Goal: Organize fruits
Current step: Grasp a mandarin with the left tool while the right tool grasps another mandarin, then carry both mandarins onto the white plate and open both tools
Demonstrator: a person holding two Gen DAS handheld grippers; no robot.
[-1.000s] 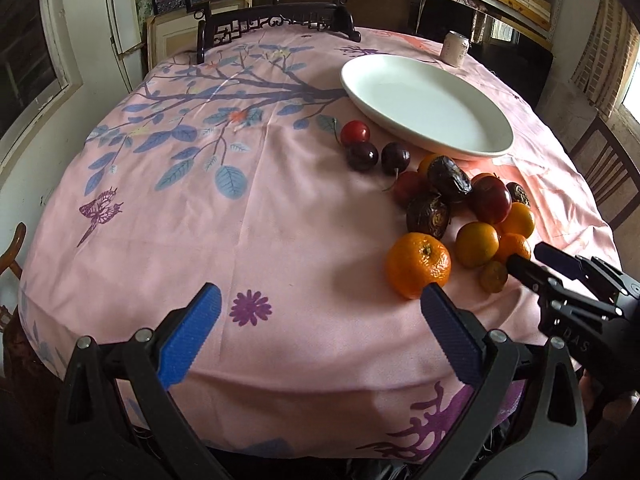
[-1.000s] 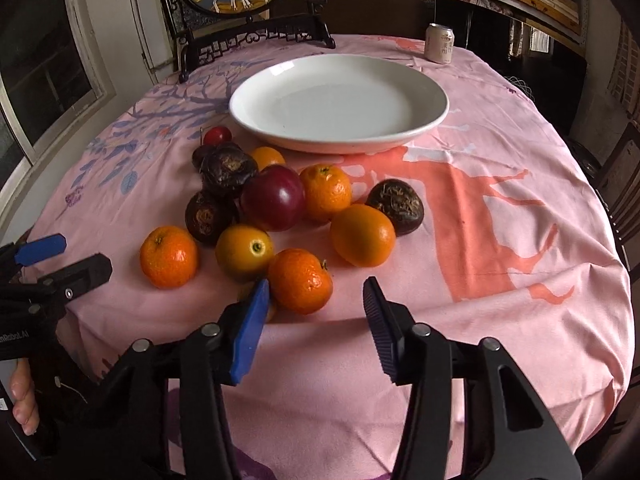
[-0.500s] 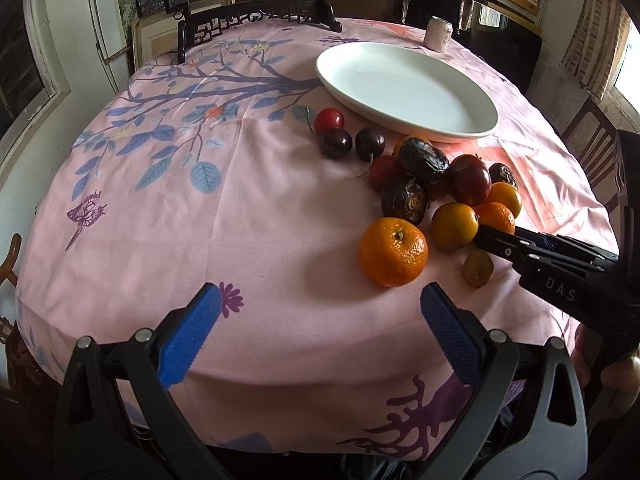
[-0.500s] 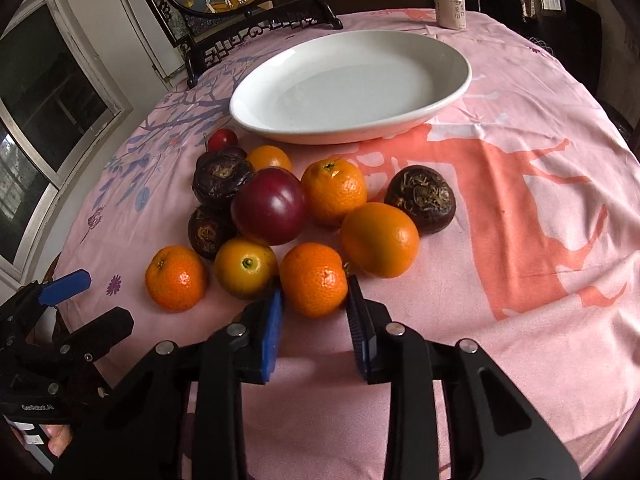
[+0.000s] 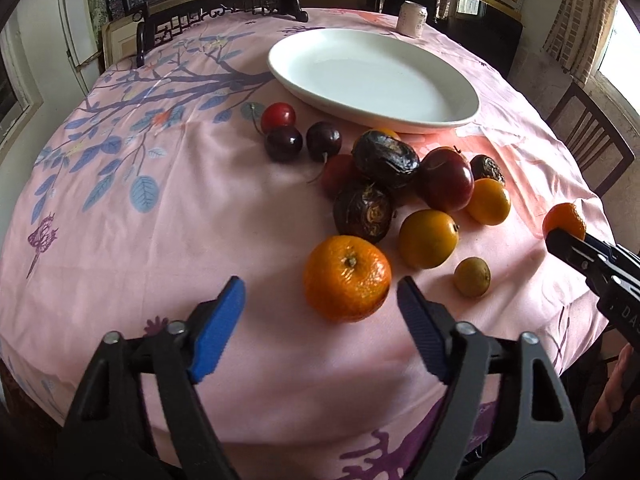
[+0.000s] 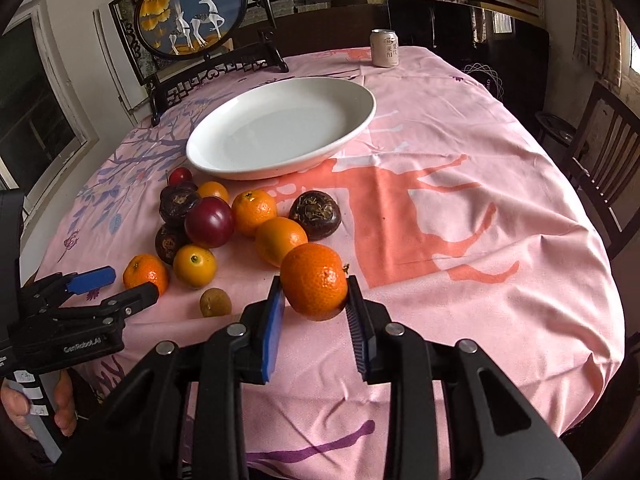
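Observation:
My right gripper (image 6: pixel 316 300) is shut on a mandarin (image 6: pixel 314 280) and holds it above the pink cloth; the same fruit (image 5: pixel 564 220) shows at the right gripper's tip in the left wrist view. My left gripper (image 5: pixel 320 308) is closing around a second mandarin (image 5: pixel 346 278) that lies on the cloth; the blue pads stand apart from it on both sides. A heap of oranges, plums, cherries and dark wrinkled fruits (image 5: pixel 400 184) lies between the grippers and the bare white oval plate (image 5: pixel 372 76). A small brown fruit (image 5: pixel 472 277) lies alone.
A drinks can (image 6: pixel 384 48) stands beyond the plate. A framed round picture on a dark stand (image 6: pixel 192 12) occupies the far left edge. Wooden chairs (image 6: pixel 604 148) stand to the right of the table. A hand (image 6: pixel 60 400) grips the left tool.
My right gripper shut on a mandarin and lifted it off the cloth. My left gripper moved in on the near mandarin and its jaws narrowed around it.

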